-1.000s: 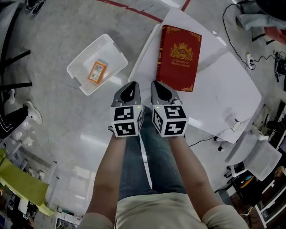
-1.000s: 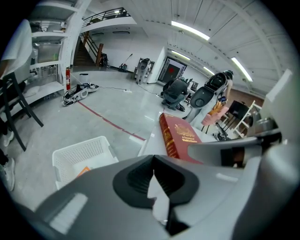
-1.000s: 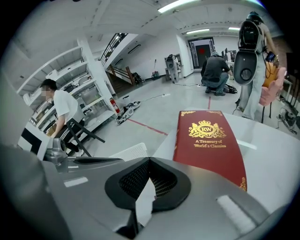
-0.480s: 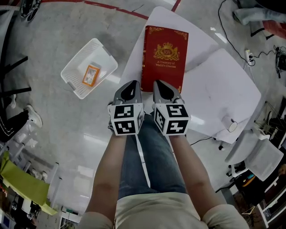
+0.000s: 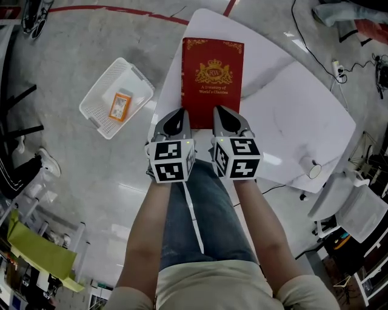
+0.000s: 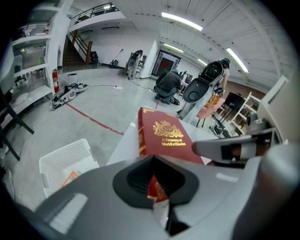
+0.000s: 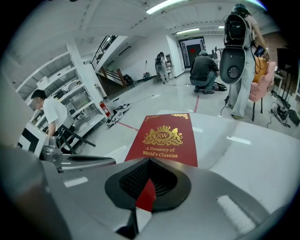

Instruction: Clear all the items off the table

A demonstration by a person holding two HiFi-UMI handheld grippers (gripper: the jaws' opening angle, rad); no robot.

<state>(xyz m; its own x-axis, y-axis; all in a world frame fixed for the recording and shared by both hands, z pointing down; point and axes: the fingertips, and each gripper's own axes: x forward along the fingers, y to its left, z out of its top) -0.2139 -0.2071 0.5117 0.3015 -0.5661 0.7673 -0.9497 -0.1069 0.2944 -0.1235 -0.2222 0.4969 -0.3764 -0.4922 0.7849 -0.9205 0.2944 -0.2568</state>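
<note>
Open workshop hall, lit from overhead.
Glossy grey concrete floor (image 5: 91,181) with a red painted line (image 5: 121,11) across it. White walls (image 6: 110,47), white panelled ceiling with long fluorescent strip lights (image 6: 182,21). Dark-railed staircase (image 6: 79,47) at far left, white shelving unit (image 6: 28,61) near it, white mesh office chair (image 5: 357,212) at the right edge.

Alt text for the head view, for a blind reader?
The left gripper and right gripper, both shut, point side by side at the near edge of a red book lying on a white table. A white basket holding an orange pack sits on the floor to the left.
</note>
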